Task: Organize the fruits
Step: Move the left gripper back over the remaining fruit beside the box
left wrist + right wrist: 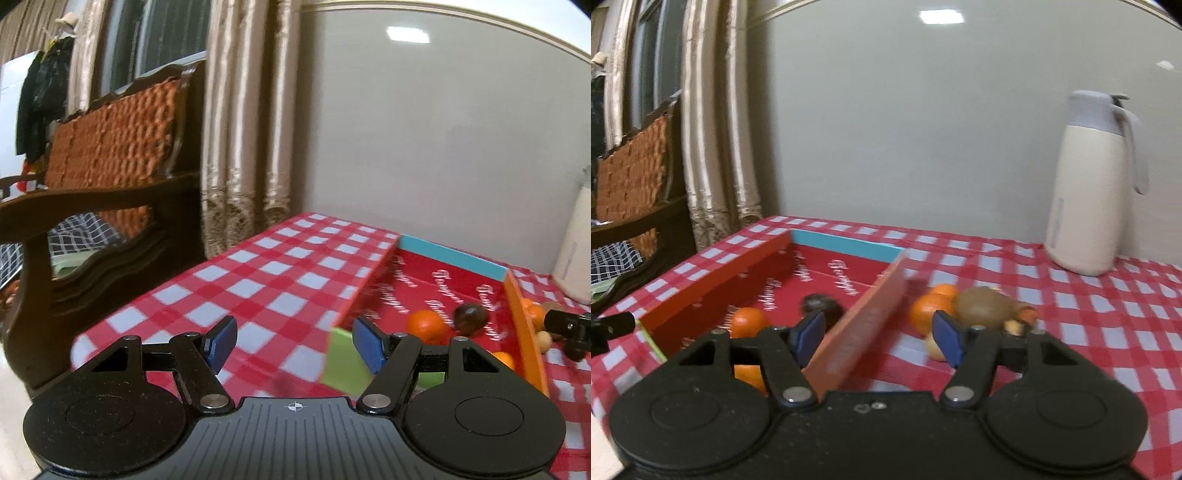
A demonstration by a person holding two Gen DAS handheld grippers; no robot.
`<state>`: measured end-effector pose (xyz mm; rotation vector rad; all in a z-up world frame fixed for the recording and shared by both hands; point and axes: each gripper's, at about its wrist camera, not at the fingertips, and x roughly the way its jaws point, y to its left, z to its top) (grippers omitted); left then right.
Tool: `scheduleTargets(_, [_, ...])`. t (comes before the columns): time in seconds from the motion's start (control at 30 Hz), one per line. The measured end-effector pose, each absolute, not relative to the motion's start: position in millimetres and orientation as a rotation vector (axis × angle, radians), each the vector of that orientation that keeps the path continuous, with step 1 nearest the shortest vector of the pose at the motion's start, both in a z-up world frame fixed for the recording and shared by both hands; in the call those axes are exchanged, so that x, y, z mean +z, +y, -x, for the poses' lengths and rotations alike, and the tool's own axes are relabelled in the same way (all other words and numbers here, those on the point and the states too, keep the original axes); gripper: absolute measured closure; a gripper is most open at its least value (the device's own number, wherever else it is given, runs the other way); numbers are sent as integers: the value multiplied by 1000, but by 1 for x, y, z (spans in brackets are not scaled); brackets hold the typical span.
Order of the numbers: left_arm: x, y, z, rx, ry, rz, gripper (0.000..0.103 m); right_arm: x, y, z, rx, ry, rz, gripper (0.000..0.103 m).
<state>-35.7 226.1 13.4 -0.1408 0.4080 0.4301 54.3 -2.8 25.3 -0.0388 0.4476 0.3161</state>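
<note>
A red open box (443,280) with a blue far wall and an orange right wall lies on the checked tablecloth; it also shows in the right wrist view (827,280). Inside lie an orange (426,325) and a dark round fruit (470,318), seen again as an orange (748,321) and a dark fruit (827,306). Right of the box lie oranges (929,308), a brown kiwi (979,306) and small pale fruits (934,349). My left gripper (295,343) is open and empty over the cloth at the box's near left corner. My right gripper (877,338) is open and empty, straddling the box's right wall.
A cream thermos jug (1089,184) stands at the back right against the wall. A dark wooden chair with an orange cushion (110,162) and curtains (251,129) stand left of the table. The table's left edge (147,288) is close to my left gripper.
</note>
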Motion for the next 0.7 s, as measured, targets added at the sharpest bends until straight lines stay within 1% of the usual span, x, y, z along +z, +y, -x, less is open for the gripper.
scheduleTargets(0.17, [15, 189, 18, 351, 411, 120, 34, 24, -41, -59, 242, 454, 23, 40])
scheduleTargets(0.3, [24, 146, 6, 273, 375, 72, 34, 26, -79, -62, 173, 453, 5, 40])
scheduleTargets(0.33, [26, 135, 4, 255, 369, 58, 32, 27, -91, -62, 151, 456, 0, 40])
scheduleTargets(0.37, [26, 125, 1, 234, 368, 44, 29, 26, -99, -62, 136, 458, -6, 40])
scheduleTargets(0.4, [27, 113, -2, 215, 365, 31, 17, 27, -108, -62, 120, 459, -11, 40])
scheduleTargets(0.43, [27, 104, -3, 204, 357, 19, 10, 27, -118, -61, 100, 460, -16, 39])
scheduleTargets(0.7, [28, 41, -16, 99, 350, -39, 10, 29, -164, -52, 33, 451, -44, 39])
